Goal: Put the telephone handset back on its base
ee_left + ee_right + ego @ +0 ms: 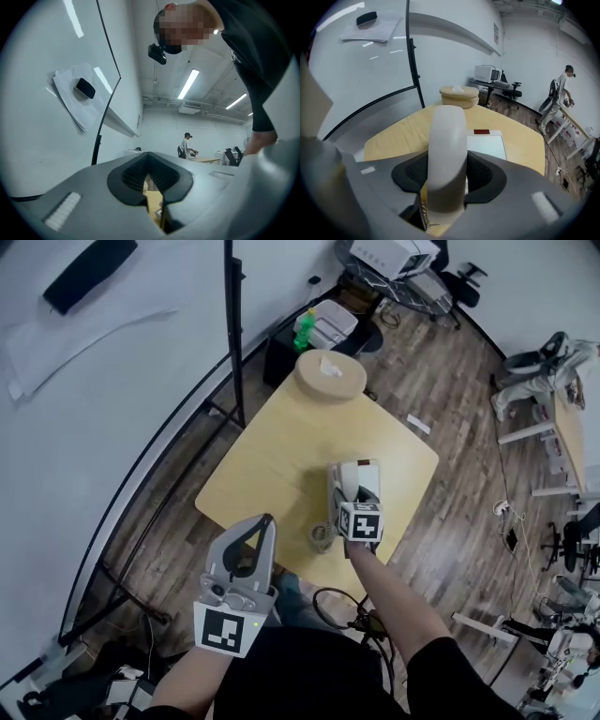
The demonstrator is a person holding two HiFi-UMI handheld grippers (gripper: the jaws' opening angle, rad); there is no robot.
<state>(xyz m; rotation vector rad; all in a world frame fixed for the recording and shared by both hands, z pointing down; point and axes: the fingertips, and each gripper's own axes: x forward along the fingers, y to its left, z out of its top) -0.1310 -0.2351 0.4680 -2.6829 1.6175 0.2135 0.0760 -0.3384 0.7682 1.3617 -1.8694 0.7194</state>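
The white telephone handset (447,150) stands gripped between the jaws of my right gripper (448,185), which is shut on it. Just beyond it lies the white telephone base (488,146) with a small red patch, on the light wooden table (398,133). In the head view the right gripper (345,493) holds the handset (336,486) at the left side of the base (364,476). The coiled cord (322,538) lies at the table's near edge. My left gripper (266,521) hangs shut and empty off the table's near left; in its own view the left gripper (153,186) points at the room.
A round beige container (330,376) stands at the table's far end. A black pole (234,334) rises beside the curved white wall. A green bottle (304,329) and white boxes sit on the floor beyond. A person (560,93) stands far off at another desk.
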